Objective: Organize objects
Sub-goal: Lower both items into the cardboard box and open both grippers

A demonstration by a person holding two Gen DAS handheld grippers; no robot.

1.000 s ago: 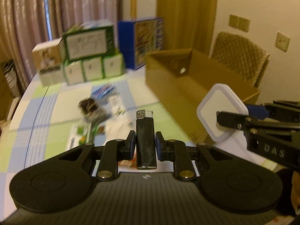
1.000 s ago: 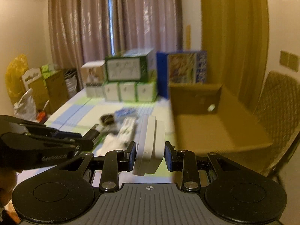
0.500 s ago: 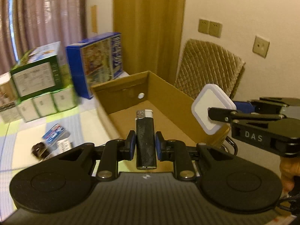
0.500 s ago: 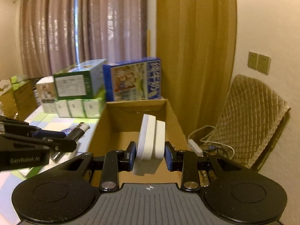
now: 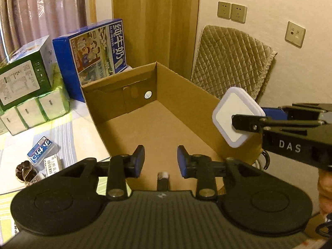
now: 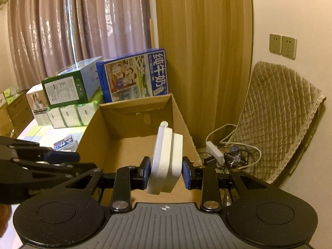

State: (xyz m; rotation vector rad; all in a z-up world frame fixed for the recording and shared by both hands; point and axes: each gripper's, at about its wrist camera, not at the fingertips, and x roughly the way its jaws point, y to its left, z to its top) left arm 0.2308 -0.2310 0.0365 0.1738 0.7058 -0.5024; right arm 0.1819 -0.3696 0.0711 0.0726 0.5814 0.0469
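Brown cardboard, matte and creased at the folds, makes the open box that both tongs now hang over; it has one round hole in its far wall and its floor is bare where it shows. The left gripper has its jaws spread wide with nothing between them, and directly below the gap, low against the gripper body, the metal top of a black lighter shows; its lower part is hidden, so I cannot tell if it already rests on the floor of the box. The right gripper pinches a white plastic block, square with rounded corners and made of two flat layers. The block stands on edge, its long side running up and away from the jaws, and its wide face is turned to the left gripper. It hangs beside the right wall of the box, so I judge that the coming move turns on this: the block must be inside that wall before the jaws part, otherwise it may strike the rim and tip out toward the cables and the quilted chair. On the table some small packets remain near the stacked cartons.
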